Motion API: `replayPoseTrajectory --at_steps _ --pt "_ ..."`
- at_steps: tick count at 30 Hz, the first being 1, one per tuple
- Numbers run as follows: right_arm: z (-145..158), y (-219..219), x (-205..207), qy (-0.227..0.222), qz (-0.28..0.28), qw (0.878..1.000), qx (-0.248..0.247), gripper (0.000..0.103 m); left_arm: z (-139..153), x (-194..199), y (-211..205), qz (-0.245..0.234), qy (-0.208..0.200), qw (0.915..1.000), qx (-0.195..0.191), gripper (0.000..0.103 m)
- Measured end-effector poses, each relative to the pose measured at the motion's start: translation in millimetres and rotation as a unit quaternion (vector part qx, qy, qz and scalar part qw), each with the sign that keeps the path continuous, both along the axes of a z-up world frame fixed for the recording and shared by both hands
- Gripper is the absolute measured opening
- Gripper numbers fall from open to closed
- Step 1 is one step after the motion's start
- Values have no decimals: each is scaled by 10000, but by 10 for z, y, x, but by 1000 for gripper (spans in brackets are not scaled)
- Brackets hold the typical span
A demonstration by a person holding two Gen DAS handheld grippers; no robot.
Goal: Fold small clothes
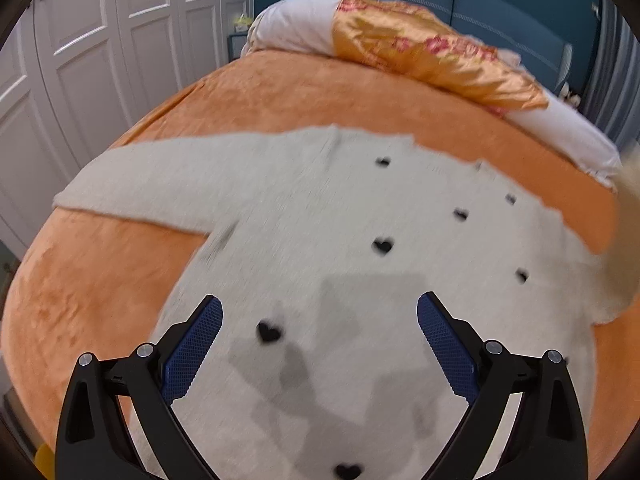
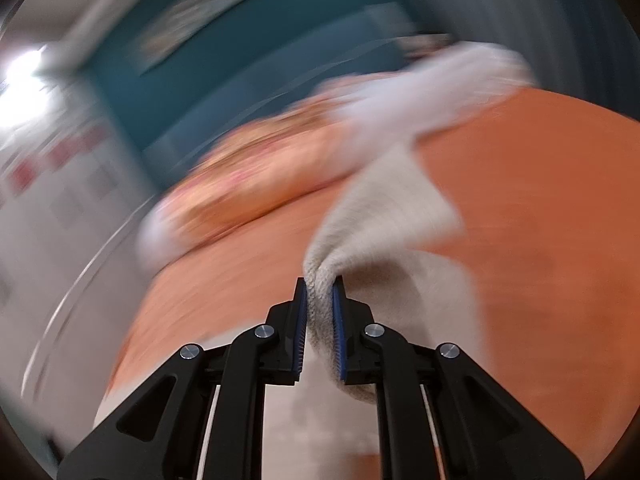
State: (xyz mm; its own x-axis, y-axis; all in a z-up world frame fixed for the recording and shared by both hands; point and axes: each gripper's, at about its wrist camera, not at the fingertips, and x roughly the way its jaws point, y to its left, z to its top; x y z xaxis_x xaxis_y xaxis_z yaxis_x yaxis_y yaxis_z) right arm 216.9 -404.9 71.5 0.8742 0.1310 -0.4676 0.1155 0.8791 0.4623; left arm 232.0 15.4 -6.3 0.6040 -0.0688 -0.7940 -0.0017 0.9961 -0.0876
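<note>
A cream knit sweater (image 1: 320, 216) with small black hearts lies spread flat on the orange bedspread (image 1: 100, 280), one sleeve stretched to the left. My left gripper (image 1: 319, 312) is open and hovers just above the sweater's body, holding nothing. In the right wrist view, my right gripper (image 2: 320, 292) is shut on a bunched part of the sweater (image 2: 384, 216), which rises lifted off the bed. That view is heavily motion-blurred.
A white pillow (image 1: 296, 24) and an orange floral quilt (image 1: 432, 56) lie at the head of the bed against a blue headboard (image 1: 480, 0). White wardrobe doors (image 1: 100, 40) stand to the left.
</note>
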Motion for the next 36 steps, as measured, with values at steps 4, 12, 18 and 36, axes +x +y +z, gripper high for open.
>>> replayPoseTrajectory --at_steps 4,12,18,36 --pt "-567 1485 602 733 1272 9858 -818 23 49 202 -56 -93 25 9991 -408 97" --pt "-942 1492 -84 1133 677 9819 -1355 57 -361 751 -124 -282 623 9902 -1222 97" --pt "-1072 328 -356 1616 -870 9789 -893 63 -842 1038 -170 137 930 9837 -1535 94" --pt "-1527 82 159 1885 -795 9771 -593 9 -813 1480 -35 -175 613 9947 -805 4"
